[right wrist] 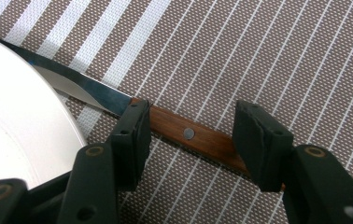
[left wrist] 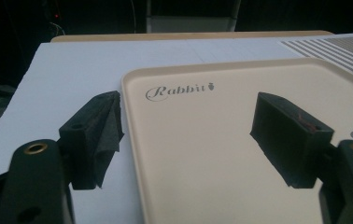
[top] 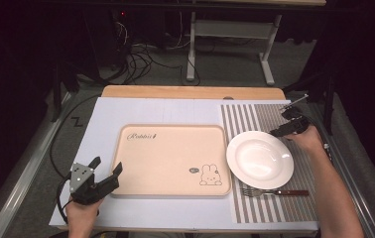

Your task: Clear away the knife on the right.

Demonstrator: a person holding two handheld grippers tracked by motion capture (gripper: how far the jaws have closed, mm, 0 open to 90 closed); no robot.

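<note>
Straddling a knife (right wrist: 184,135) beside the plate (right wrist: 20,130), right tongs (right wrist: 191,140) released, left tongs (left wrist: 186,135) released.

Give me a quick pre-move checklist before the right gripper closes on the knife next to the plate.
1. Right gripper jaws apart: ok, a clear gap stands between them.
2. Knife lined up in the gap: not ok, the wooden handle runs lengthwise from jaw to jaw instead of crossing the gap.
3. Pads pressing on the handle: cannot tell; no grip shows.
4. Plate clear of the jaws: not ok, its rim lies right beside one jaw and the blade runs along it.
5. Left gripper out of the way: ok, open at the tray corner.
6. Fork undisturbed: ok, flat on the striped mat.
</note>
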